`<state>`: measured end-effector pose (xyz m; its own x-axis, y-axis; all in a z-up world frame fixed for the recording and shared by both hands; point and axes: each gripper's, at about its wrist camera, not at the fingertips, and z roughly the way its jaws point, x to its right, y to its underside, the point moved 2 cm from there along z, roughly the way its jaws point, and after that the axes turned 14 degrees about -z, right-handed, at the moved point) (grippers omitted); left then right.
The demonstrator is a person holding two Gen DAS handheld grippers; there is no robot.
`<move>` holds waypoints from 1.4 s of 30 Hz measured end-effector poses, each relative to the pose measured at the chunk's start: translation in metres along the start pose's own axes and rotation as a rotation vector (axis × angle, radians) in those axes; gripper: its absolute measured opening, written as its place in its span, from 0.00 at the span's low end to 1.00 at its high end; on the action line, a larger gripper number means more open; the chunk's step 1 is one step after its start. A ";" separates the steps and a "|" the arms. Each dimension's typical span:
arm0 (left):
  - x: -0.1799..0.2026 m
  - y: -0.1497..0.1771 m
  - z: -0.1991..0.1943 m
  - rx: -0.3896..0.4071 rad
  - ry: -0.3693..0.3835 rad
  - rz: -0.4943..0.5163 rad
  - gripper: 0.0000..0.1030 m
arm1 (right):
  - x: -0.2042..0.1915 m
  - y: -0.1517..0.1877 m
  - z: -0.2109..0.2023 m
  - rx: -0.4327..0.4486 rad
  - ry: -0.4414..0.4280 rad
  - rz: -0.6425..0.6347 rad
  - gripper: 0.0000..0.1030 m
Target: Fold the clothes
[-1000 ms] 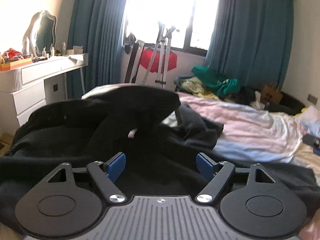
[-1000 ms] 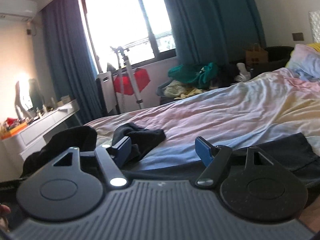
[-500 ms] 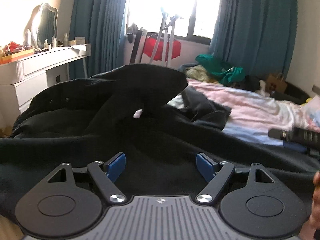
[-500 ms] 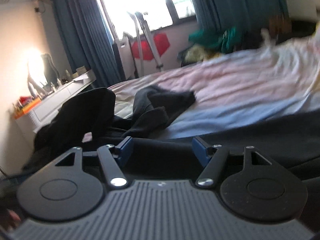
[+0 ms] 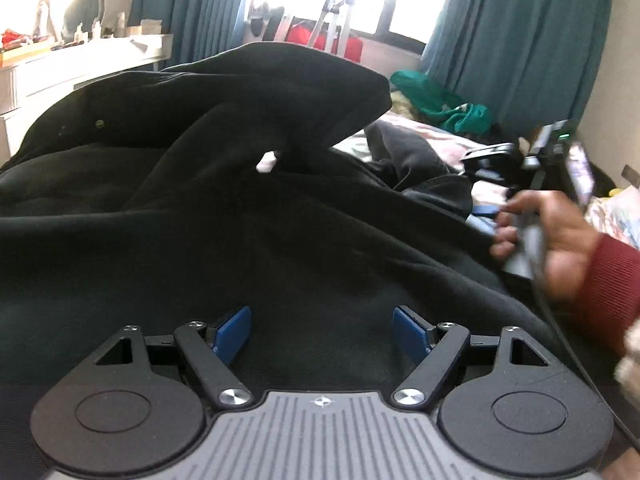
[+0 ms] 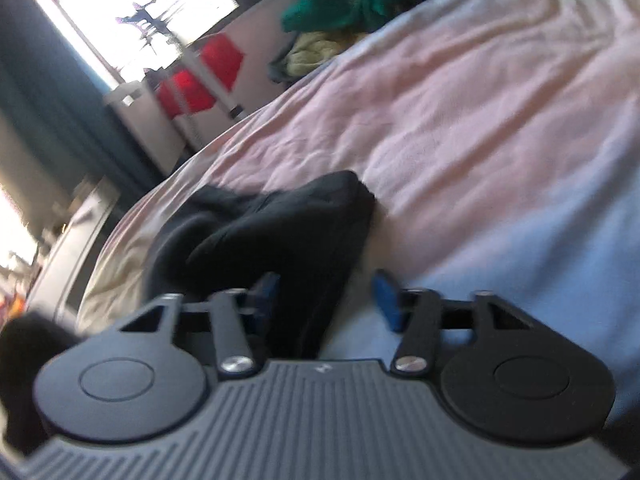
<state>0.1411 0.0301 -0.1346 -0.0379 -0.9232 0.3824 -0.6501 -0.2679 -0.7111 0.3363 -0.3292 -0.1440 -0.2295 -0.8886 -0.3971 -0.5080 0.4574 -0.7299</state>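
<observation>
A large black garment (image 5: 240,220) lies spread over the bed, and one fold (image 5: 280,92) is humped up above a white tag (image 5: 266,162). My left gripper (image 5: 322,330) hovers low over the cloth, open, with nothing between its blue pads. A dark sleeve (image 6: 280,220) lies crumpled on the sheet. My right gripper (image 6: 324,300) is tilted over the sleeve's near end and its jaws are closing. The cloth sits between them, and the right pad (image 6: 386,300) is still clear of it. In the left wrist view a hand (image 5: 552,240) in a red cuff holds that gripper at the garment's right edge.
The bed has a pink and pale blue sheet (image 6: 480,100). A white dresser (image 5: 80,64) stands at the left. A green pile of clothes (image 5: 444,108) and a stand with red fabric (image 5: 332,40) sit by the window, between teal curtains.
The right gripper swept across the bed to the dark sleeve, rolled, and narrowed its jaws. Its hand came into the left wrist view. The left gripper sank closer to the black garment.
</observation>
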 end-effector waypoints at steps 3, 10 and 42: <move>0.002 0.000 0.007 0.022 0.038 -0.004 0.77 | -0.009 -0.010 0.012 0.024 0.025 -0.035 0.14; 0.004 -0.002 0.011 0.033 0.085 -0.039 0.77 | -0.002 -0.065 -0.057 0.244 0.151 -0.123 0.11; 0.013 0.003 0.007 0.048 0.029 0.011 0.77 | 0.225 -0.012 -0.212 0.385 0.370 0.253 0.11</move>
<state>0.1438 0.0156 -0.1358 -0.0675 -0.9179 0.3910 -0.6120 -0.2714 -0.7428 0.1147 -0.5417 -0.1069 -0.6136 -0.6716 -0.4153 -0.0776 0.5747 -0.8147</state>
